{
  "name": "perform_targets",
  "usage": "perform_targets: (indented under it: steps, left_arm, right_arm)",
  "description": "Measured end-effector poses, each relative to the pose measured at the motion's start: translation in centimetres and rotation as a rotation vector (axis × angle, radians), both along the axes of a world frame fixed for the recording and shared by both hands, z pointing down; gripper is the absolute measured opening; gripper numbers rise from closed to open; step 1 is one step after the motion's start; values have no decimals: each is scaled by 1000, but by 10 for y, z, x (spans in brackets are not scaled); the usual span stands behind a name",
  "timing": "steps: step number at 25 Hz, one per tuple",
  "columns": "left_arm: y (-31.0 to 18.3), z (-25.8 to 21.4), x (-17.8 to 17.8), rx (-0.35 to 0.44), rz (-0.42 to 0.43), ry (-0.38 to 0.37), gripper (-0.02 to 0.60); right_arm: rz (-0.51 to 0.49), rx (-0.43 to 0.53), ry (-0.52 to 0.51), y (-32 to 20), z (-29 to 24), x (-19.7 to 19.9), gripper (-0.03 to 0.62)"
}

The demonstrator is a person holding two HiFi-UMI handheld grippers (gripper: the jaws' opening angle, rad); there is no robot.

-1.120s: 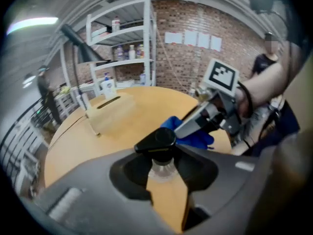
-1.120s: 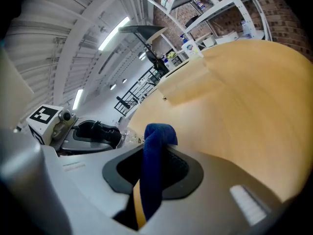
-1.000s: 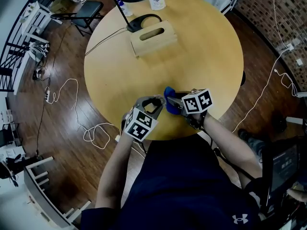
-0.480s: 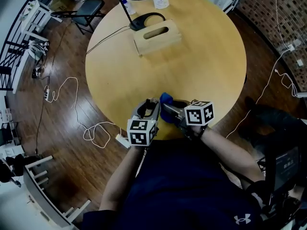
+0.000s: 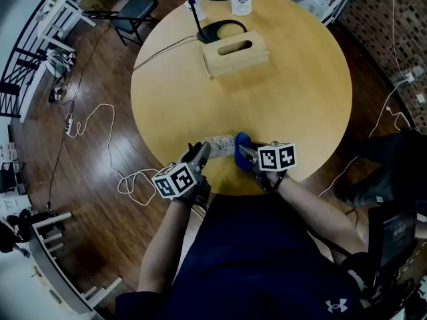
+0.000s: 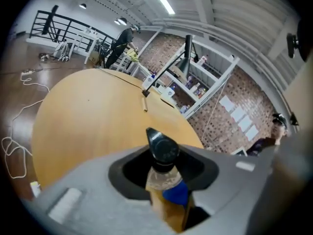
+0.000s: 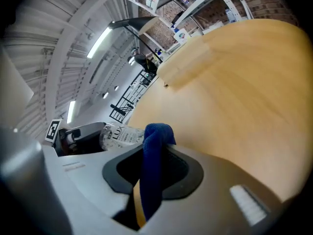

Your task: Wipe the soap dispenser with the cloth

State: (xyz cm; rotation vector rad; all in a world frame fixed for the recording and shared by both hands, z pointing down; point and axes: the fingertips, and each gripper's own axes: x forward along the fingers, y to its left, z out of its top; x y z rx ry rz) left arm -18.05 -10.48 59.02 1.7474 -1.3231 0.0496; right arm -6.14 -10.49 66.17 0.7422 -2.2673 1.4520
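Observation:
The soap dispenser (image 5: pixel 220 145) is a clear bottle with a black pump top (image 6: pixel 164 148). It is held tilted over the round wooden table (image 5: pixel 293 92) near its front edge. My left gripper (image 5: pixel 202 153) is shut on it; in the left gripper view the bottle (image 6: pixel 166 177) stands between the jaws. My right gripper (image 5: pixel 243 151) is shut on a blue cloth (image 5: pixel 241 141), which touches the bottle's right end. In the right gripper view the cloth (image 7: pixel 154 160) hangs folded between the jaws, with the bottle (image 7: pixel 122 135) just to its left.
A wooden tissue box (image 5: pixel 235 53) sits at the table's far side, next to a black lamp base (image 5: pixel 220 29) and a white pump bottle (image 5: pixel 241 4). A folding chair (image 5: pixel 137 9) and white cables (image 5: pixel 100 132) are on the wood floor at left.
My left gripper has rolled and shifted left, so the bottle now shows lying across between the two grippers. The right gripper has edged slightly with the cloth still against the bottle.

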Motion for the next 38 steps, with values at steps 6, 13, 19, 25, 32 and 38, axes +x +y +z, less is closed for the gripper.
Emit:
perform_targets:
  steps: [6,13,19,25,32,38]
  left_arm:
    - [29,4,4,21,85,-33,147]
    - [14,5,9,80,160,-14,149]
    - [20,0,28,113,272,-72,149]
    - [13,-11,56,164,372,-178,149]
    - [15,-3,45,141,318,-169,149]
    - [22,-1,44,139,312,-191,149]
  right_arm:
    - [-89,56,-15,15,-37,-39,81]
    - [-190,120,-79,-8,-71,-76,81]
    - [-15,-75,-42,-30,-1,-30,81]
    - [26,-110,58,-34,23,-4,81]
    - [-120,15,-132,-28,-55,-59,81]
    - [-90,-48,-34,-38,-1,-43,81]
